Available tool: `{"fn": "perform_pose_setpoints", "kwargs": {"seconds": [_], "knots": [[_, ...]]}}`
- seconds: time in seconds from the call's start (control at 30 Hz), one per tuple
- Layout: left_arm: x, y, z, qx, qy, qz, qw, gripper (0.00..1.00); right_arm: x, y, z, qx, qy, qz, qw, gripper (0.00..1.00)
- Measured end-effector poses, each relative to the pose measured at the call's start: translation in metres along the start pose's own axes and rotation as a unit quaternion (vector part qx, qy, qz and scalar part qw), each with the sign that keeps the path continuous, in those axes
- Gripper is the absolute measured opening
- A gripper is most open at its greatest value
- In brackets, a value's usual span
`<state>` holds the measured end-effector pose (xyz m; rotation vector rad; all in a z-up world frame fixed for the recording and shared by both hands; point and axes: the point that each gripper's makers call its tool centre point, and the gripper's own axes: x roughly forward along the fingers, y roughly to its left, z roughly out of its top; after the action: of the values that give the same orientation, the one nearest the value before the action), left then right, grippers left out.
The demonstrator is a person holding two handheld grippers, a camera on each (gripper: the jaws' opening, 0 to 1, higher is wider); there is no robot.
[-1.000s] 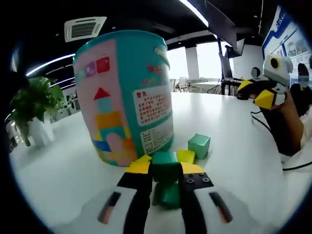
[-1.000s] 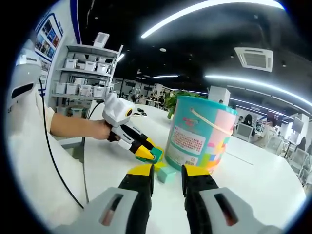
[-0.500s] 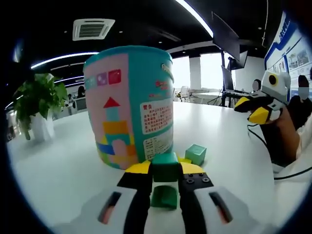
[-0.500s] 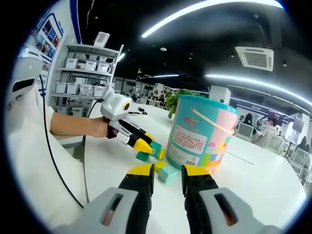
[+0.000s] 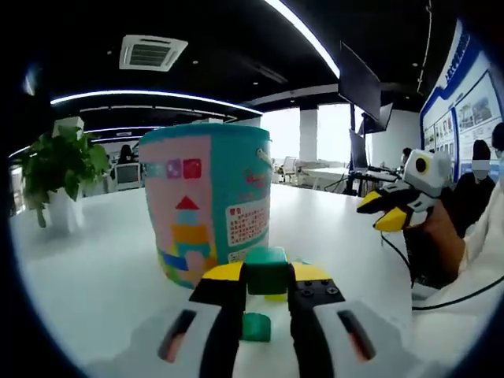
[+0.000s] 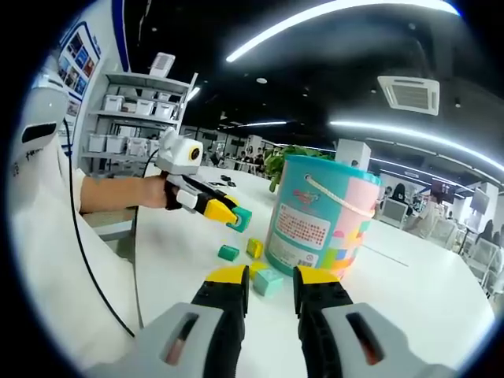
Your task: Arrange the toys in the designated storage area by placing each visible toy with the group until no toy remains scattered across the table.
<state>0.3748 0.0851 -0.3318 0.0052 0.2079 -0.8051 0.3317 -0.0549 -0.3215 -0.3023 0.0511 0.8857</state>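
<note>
Clenched between the yellow tips of the left gripper (image 5: 268,273) was a green block (image 5: 267,270), lifted clear of the white table (image 5: 102,268); in the right gripper view that same gripper (image 6: 233,214) hung in the air left of the bucket, the green block (image 6: 242,218) at its tip, with a person's hand (image 6: 130,193) behind it. Right gripper (image 6: 270,277) stood released, its jaws parted with nothing between them; in the left gripper view it (image 5: 383,213) hovered off to the right above the table.

Teal and pink toy bucket (image 5: 206,201) stood upright on the table, printed with shapes and a text label, its cord handle showing in the right gripper view (image 6: 321,222). At the bucket's foot lay three loose blocks: a small green block (image 6: 228,252) farthest from it, a yellow block (image 6: 254,248) just beside its wall, and a pale teal cube (image 6: 268,281) close ahead of the right gripper's jaws; in the left gripper view the small green one (image 5: 256,327) sat on the table below and between the left jaws. Potted plant (image 5: 57,169) stood well apart, far to the left; shelves of boxes (image 6: 134,118) lined the wall beyond the hand.
</note>
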Motion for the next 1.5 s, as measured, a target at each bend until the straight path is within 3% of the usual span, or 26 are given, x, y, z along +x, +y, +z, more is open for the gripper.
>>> {"fn": "perform_pose_setpoints", "kwargs": {"seconds": [0.3,0.47,0.7,1.0,1.13,1.43,1.5], "knots": [[-0.009,0.005,0.017,-0.010,-0.014,0.005,0.9998,0.20,0.000,0.000,0.001,-0.002,0.000,0.000,1.0000,0.22],[-0.012,0.006,0.015,-0.036,-0.011,-0.002,0.9993,0.20,0.000,0.000,-0.001,-0.001,0.001,0.001,1.0000,0.22],[-0.018,0.014,0.029,0.001,-0.005,0.002,1.0000,0.20,0.000,0.000,0.000,-0.003,0.000,0.002,1.0000,0.22],[-0.033,0.020,0.087,0.029,-0.035,-0.004,0.9990,0.20,-0.003,0.000,-0.002,-0.005,0.003,-0.001,1.0000,0.22],[-0.039,0.017,0.112,0.023,-0.032,-0.044,0.9983,0.20,-0.005,-0.001,0.001,-0.008,-0.001,-0.002,1.0000,0.22],[-0.036,0.028,0.176,0.031,-0.044,-0.054,0.9971,0.20,-0.004,0.000,-0.001,-0.008,0.000,0.001,1.0000,0.22],[-0.033,0.034,0.186,0.042,-0.030,-0.054,0.9972,0.20,-0.006,-0.003,0.004,-0.004,-0.008,-0.004,1.0000,0.23]]}}
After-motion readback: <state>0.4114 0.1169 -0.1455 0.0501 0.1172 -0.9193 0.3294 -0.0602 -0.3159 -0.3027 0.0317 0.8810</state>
